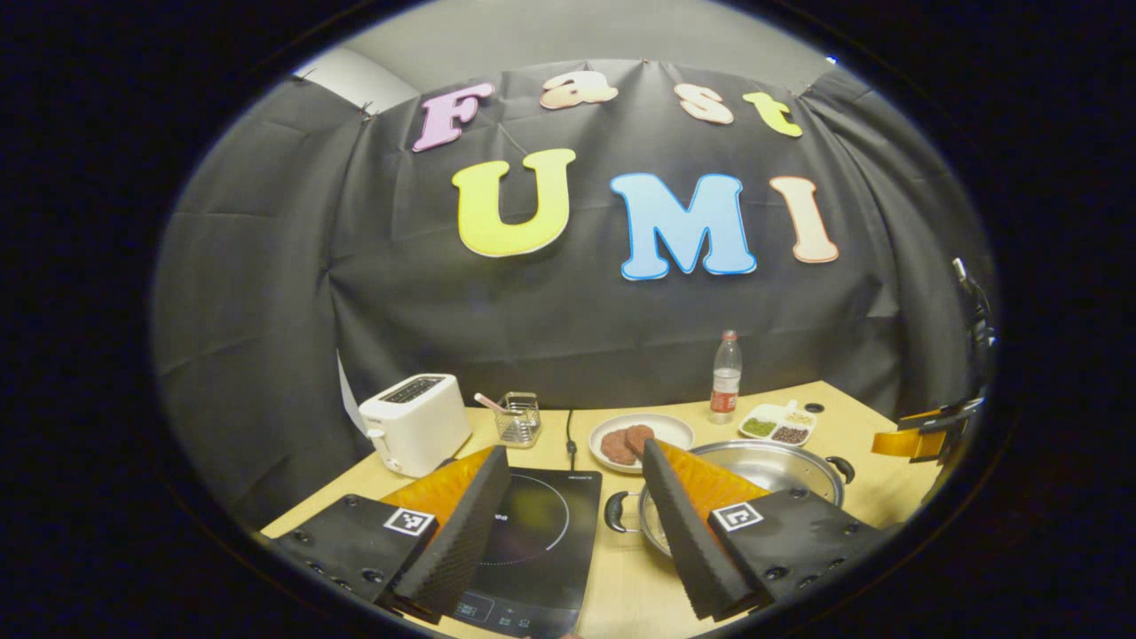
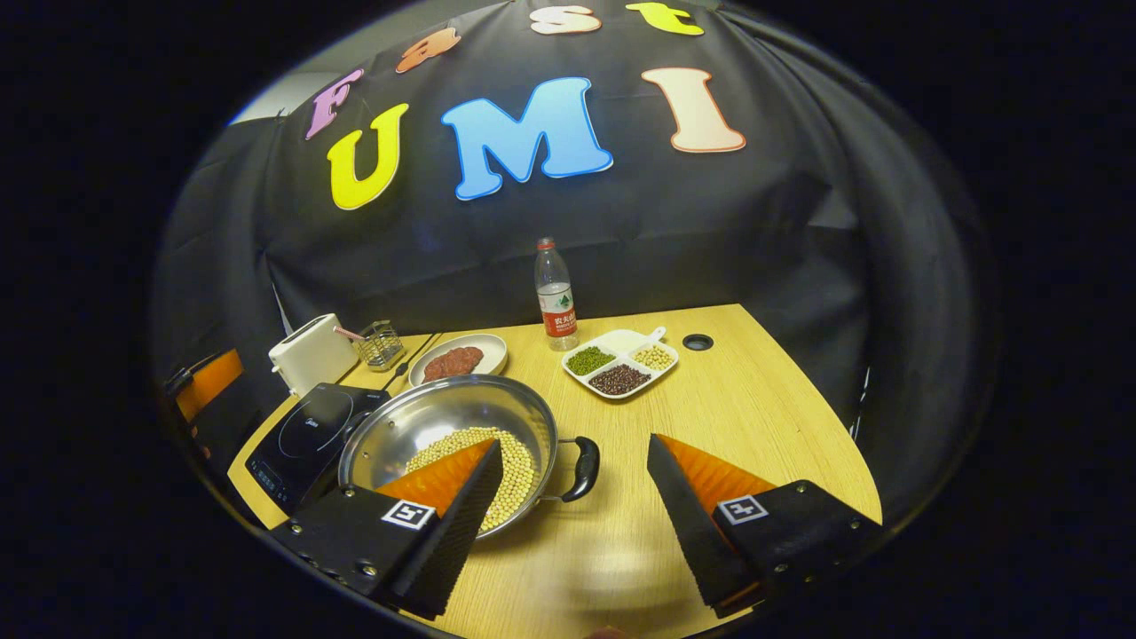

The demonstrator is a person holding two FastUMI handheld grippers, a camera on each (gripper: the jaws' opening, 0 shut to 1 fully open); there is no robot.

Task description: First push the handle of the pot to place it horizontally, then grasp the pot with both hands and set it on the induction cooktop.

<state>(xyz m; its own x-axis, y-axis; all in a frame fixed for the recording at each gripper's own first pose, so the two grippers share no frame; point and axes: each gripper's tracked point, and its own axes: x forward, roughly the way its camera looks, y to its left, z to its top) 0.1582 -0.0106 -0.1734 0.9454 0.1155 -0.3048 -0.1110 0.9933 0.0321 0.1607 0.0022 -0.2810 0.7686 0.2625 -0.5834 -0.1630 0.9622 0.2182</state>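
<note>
Left gripper view: left hand-held gripper (image 1: 572,519) spread wide, gripping nothing, poised over the light wooden table (image 1: 621,590). Flat black induction cooktop (image 1: 532,532) seen between and under the fingers, at the near left. Round stainless-steel pot with black side handles (image 1: 772,470) just right of the cooktop, partly behind the right finger, one black handle (image 1: 617,512) pointing toward the cooktop. Farther back: white toaster (image 1: 414,422), small wire basket (image 1: 518,417), white plate of reddish-brown patties (image 1: 641,439), clear plastic bottle with red label (image 1: 725,377), white divided dish of beans (image 1: 779,424). Orange and black part of the other hand-held gripper (image 1: 923,435) at the far right edge.

Right gripper view: right hand-held gripper (image 2: 572,497) likewise spread wide, clasping nothing. Pot on the table at the near left, pale yellow beans (image 2: 510,461) inside, left finger over its near rim, other black handle (image 2: 581,468) sticking out right into the gap between the fingers, touched by neither. Cooktop just left of the pot. Toaster, basket, plate, bottle and divided dish along the far side.
</note>
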